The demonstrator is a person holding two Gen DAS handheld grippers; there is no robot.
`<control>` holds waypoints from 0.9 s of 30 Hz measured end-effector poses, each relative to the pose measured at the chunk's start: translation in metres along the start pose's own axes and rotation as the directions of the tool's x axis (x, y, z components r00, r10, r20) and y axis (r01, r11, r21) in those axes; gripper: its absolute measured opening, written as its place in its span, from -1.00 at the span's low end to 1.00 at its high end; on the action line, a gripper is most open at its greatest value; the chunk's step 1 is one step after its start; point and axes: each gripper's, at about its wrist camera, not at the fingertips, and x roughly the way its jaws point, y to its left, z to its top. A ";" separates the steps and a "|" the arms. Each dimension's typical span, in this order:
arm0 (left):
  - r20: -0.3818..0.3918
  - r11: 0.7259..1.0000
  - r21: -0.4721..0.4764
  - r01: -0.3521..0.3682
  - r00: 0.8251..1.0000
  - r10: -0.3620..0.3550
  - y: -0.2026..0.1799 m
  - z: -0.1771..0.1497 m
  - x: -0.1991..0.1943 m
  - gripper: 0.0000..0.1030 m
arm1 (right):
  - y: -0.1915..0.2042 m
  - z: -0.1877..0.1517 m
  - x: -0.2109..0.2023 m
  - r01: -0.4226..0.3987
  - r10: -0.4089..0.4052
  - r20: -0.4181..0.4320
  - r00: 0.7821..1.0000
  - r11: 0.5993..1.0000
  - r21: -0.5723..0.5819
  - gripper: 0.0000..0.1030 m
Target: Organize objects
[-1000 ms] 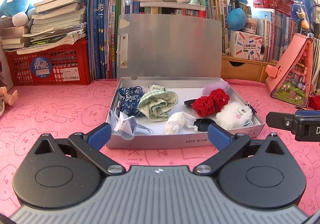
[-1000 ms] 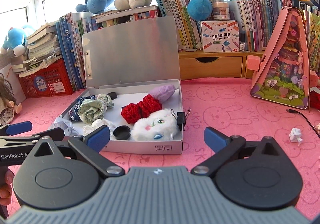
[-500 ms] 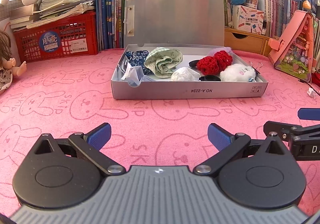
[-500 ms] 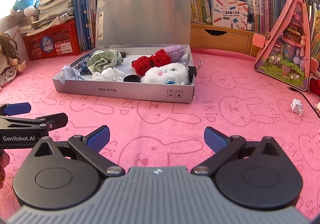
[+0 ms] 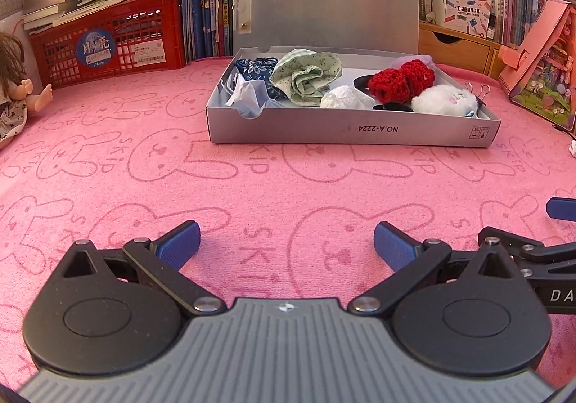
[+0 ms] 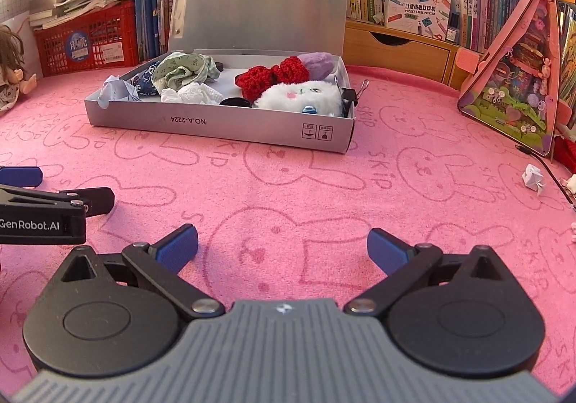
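Bright window glare upper left, fisheye-bent edges

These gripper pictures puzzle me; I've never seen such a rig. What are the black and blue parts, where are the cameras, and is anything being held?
A person holds a two-finger gripper in each hand; each carries a camera looking along its fingers. One picture is from the left gripper, the other from the right gripper. Both are open and hold nothing, above a pink rabbit-print cloth. Ahead stands an open grey box with its lid up, holding a red knitted bow, a white plush toy, crumpled paper and folded cloths. A small paper scrap lies outside it.
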 end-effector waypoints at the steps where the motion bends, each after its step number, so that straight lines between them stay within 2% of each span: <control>1: 0.000 1.000 -0.001 0.001 1.000 -0.001 0.000 0.000 0.000 1.00 | -0.001 0.000 0.001 -0.003 0.003 0.002 1.000 1.000 0.006 1.00; 6: -0.001 1.000 -0.002 0.001 1.000 -0.001 0.000 0.000 0.001 1.00 | -0.005 0.000 0.004 -0.024 0.024 -0.004 1.000 0.999 0.044 1.00; 27: -0.002 1.000 0.000 0.000 1.000 0.000 0.000 0.000 0.001 1.00 | -0.005 0.000 0.004 -0.024 0.024 -0.004 1.000 0.999 0.045 1.00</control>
